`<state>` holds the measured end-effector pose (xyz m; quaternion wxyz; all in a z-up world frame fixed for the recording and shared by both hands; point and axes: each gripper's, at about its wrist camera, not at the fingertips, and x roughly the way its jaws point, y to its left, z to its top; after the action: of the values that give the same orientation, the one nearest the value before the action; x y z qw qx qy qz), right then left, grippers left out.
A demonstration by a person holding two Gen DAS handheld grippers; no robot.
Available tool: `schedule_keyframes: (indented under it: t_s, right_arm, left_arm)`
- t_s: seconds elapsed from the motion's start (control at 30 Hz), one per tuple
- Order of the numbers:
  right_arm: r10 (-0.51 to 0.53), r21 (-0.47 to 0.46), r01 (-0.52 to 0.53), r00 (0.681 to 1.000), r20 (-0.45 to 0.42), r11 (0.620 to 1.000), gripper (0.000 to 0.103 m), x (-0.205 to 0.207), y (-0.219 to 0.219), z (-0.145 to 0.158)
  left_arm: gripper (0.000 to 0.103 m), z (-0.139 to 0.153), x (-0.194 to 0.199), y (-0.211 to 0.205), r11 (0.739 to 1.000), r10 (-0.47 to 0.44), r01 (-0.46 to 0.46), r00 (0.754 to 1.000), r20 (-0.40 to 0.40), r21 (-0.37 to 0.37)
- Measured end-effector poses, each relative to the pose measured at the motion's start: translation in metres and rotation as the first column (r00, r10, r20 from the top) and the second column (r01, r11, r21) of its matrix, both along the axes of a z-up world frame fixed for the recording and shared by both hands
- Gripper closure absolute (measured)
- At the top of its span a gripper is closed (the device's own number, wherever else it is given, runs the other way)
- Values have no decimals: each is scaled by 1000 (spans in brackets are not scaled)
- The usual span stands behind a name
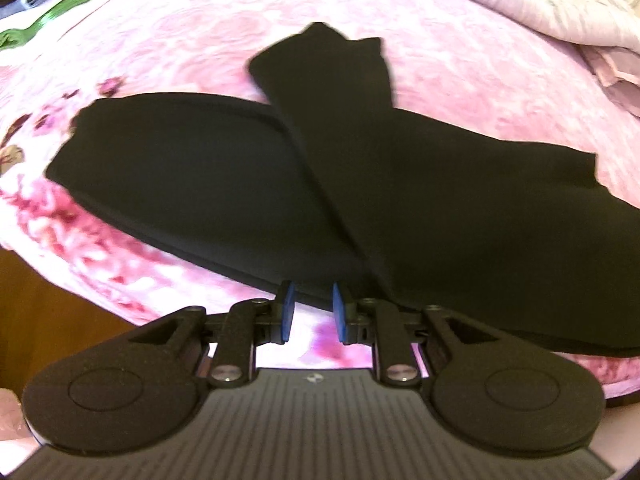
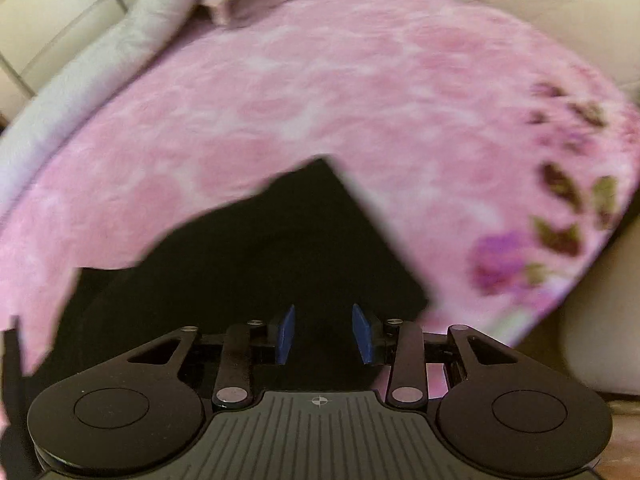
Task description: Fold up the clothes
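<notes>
Black trousers (image 1: 248, 184) lie partly folded, legs crossed, on the pink blanket (image 1: 200, 40); left tongs (image 1: 312, 312) and right tongs (image 2: 323, 334) gape empty, folds remaining.

Black garment (image 1: 224, 184): matt, smooth knit cloth. Pink blanket (image 1: 224, 40): plush, fuzzy fleece. Gripper pads (image 1: 286, 312): blue, smooth. Gripper body (image 2: 320, 440): matt black, ribbed plastic; rivets (image 2: 405, 394) shiny metal.

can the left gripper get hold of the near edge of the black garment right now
Probably yes. The left gripper is open, its blue pads right at the black garment's near edge on the pink blanket, with nothing between.
</notes>
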<state>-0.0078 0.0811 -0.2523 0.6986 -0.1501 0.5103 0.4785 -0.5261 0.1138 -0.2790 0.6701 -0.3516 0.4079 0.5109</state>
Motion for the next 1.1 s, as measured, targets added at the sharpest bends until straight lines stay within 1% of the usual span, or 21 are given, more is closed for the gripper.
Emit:
schedule_keyframes:
  t_s: [0.13,0.23,0.3,0.4,0.5,0.53,0.57,0.6,0.63,0.67,0.73,0.8,0.9,0.93,1.0,1.07,1.1]
  right_arm:
    - [100,21,-99,994,-53,995,66,-46,31,-2]
    - [156,14,-155,984,-88,988,66,-87,60,-6]
    - [189,10,-189,975,-119,982,66,-121,81,-12]
    - [224,0,-227,963,-152,974,66,-170,109,-23]
    - [249,-14,-255,954,-169,967,66,-222,137,-36]
    - [249,-17,-257,951,-184,966,66,-237,147,-41]
    - [247,-18,-255,948,-201,967,66,-251,157,-46]
    - [241,-18,-251,945,-223,968,66,-264,165,-50]
    - [237,-14,-249,939,-248,969,66,-275,174,-53]
    - [239,-6,-250,930,-279,968,66,-284,182,-56]
    - [238,10,-250,907,-347,968,66,-300,198,-62]
    - [220,6,-239,886,-409,971,66,-315,210,-72]
    - [163,-9,-194,847,-506,981,64,-328,223,-93]
    - [137,-20,-174,836,-532,985,63,-331,227,-100]
    - [94,-37,-138,824,-558,990,62,-336,233,-112]
    - [93,-22,-127,825,-558,992,62,-344,237,-115]
    - [121,-5,-147,833,-540,989,94,-350,239,-112]
  left_arm:
    - [86,7,-30,27,998,49,-49,999,3,32]
    - [86,7,-56,57,995,75,-76,997,17,58]
    - [86,2,-75,81,995,72,-73,997,21,67]
    - [86,-11,-104,122,996,44,-45,999,13,78]
    - [86,-24,-131,162,997,34,-34,999,1,69]
    - [92,-28,-140,174,997,35,-35,999,-1,66]
    - [100,-31,-150,187,997,37,-36,999,-3,63]
    - [100,-35,-159,199,997,38,-38,999,-5,60]
    - [99,-33,-166,209,996,49,-49,999,-6,70]
    - [99,-27,-173,216,994,66,-65,998,-8,88]
    - [95,-14,-189,226,991,83,-85,996,23,107]
    - [95,-7,-205,231,990,104,-109,993,62,84]
    - [95,-6,-228,232,987,159,-159,979,128,-9]
    - [95,-7,-236,231,983,183,-178,970,157,-51]
    - [95,-10,-252,225,966,247,-224,945,216,-127]
    - [94,-13,-267,219,946,308,-266,915,260,-186]
    - [94,-15,-273,216,937,332,-284,905,268,-203]
